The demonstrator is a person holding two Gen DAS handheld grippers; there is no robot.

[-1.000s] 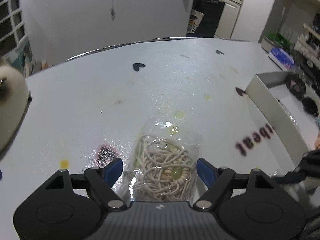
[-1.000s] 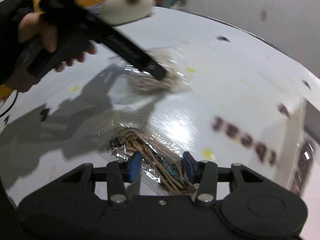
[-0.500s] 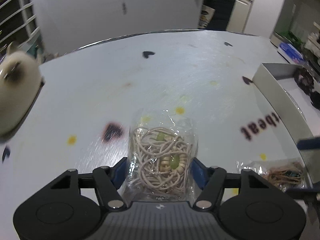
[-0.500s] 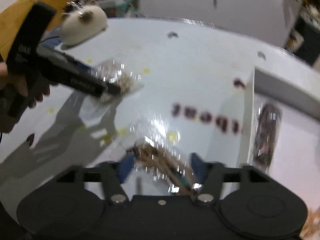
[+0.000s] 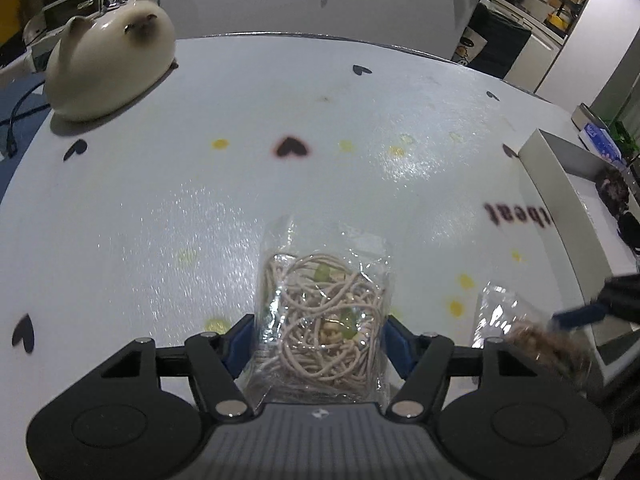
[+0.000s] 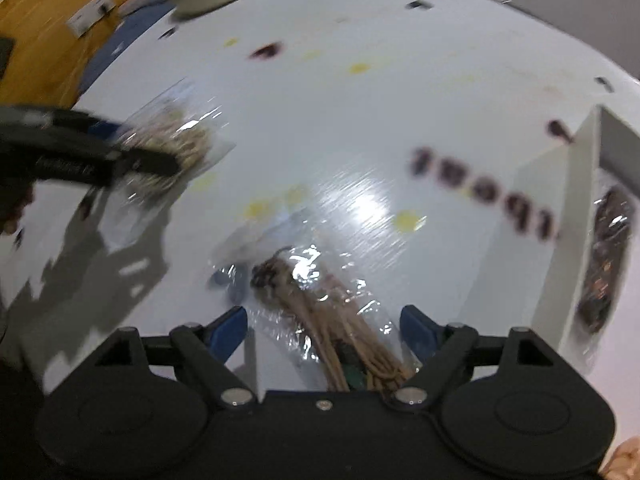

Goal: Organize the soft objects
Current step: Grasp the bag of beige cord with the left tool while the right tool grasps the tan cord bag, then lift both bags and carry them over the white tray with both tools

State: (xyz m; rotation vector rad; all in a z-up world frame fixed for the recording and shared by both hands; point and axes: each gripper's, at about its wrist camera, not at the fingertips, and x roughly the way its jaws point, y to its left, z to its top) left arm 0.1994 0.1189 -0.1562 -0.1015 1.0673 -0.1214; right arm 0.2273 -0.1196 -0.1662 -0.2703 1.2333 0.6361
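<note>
Clear bag of beige cords (image 5: 324, 320) sitting between left gripper (image 5: 320, 340) fingers, pinched at sides, above white table (image 5: 200, 200). Film looking light, limp, slippery; gripping through cord bundle, not loose film, seems safer. Right gripper (image 6: 324, 330) straddling brown-cord bag (image 6: 332, 320); whether clamping, cannot tell. White box (image 6: 576, 208) lying near, at right.

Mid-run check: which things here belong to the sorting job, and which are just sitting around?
Job:
left gripper, shut on the beige band bag
right gripper around the tan band bag, jaws look apart
white box with a dark bag inside

Lying about:
cat figurine
table
</note>
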